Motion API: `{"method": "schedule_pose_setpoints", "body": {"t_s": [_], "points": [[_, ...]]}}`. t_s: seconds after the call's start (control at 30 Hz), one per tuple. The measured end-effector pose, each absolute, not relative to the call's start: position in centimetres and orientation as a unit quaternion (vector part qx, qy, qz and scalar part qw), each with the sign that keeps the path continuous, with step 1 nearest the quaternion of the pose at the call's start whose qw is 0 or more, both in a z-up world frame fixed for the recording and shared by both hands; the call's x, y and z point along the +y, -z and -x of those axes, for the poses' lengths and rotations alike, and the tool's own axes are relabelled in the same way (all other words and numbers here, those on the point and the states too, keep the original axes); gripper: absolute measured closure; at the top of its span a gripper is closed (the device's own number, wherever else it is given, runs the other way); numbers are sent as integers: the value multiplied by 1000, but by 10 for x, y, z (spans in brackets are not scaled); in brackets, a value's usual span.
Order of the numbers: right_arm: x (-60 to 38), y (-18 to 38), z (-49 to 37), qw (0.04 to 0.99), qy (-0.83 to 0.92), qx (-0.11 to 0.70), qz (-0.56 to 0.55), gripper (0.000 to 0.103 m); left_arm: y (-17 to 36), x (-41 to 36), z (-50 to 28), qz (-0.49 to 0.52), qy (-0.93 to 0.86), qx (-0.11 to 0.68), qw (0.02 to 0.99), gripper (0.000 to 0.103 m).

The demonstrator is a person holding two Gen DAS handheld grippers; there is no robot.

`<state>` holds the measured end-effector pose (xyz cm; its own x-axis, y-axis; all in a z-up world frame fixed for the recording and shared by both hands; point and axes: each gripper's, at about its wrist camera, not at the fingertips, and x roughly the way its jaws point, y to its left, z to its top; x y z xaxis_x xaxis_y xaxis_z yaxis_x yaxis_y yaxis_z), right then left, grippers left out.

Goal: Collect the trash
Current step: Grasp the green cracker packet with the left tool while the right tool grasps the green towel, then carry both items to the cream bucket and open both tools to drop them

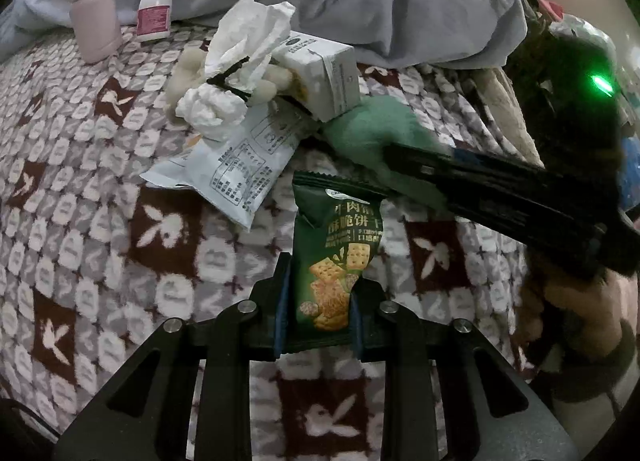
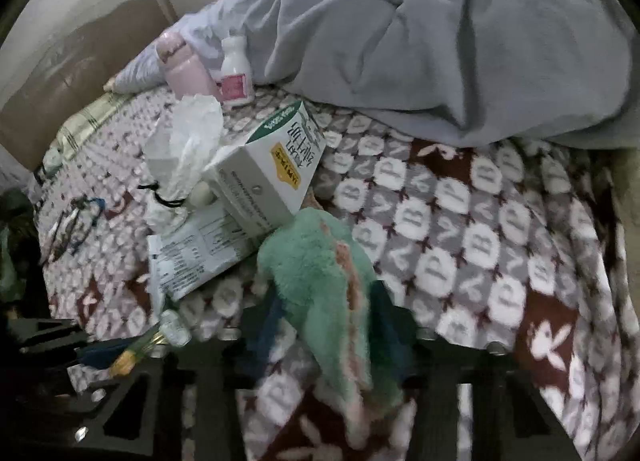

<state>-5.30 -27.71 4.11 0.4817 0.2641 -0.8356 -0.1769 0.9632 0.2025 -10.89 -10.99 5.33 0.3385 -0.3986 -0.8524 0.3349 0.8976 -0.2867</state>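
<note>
The green cracker packet [image 1: 336,261] is clamped by its lower end between the left gripper [image 1: 318,313] jaws, above the bed blanket [image 1: 100,181]. It is judged light, crinkly and slippery, best pinched at a sealed edge. A green plush toy [image 2: 332,281] is clamped in the right gripper [image 2: 332,337]. Tissues [image 1: 240,45], a carton [image 1: 320,73] and a white wrapper [image 1: 232,169] are heaped nearby; a grey duvet [image 2: 440,41] lies behind.

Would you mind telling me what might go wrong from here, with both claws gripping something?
The right claw pinches the green plush toy, which is not trash; binning it would be a mistake. The milk carton leans against that toy and may topple. The left claw holds only the green cracker packet's lower end, so it could slip.
</note>
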Motion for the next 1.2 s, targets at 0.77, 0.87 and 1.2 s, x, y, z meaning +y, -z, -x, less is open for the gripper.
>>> {"method": "schedule_pose_setpoints", "body": {"t_s": [0.77, 0.87, 1.2], "points": [[-326, -58, 139, 866, -60, 492, -69, 66, -69, -130, 128, 17, 232, 511, 828, 81], [-329, -72, 148, 877, -60, 471, -77, 67, -71, -133, 129, 13, 232, 509, 829, 81], [-354, -107, 175, 894, -44, 429, -122, 67, -85, -158, 135, -5, 250, 493, 833, 81]]}}
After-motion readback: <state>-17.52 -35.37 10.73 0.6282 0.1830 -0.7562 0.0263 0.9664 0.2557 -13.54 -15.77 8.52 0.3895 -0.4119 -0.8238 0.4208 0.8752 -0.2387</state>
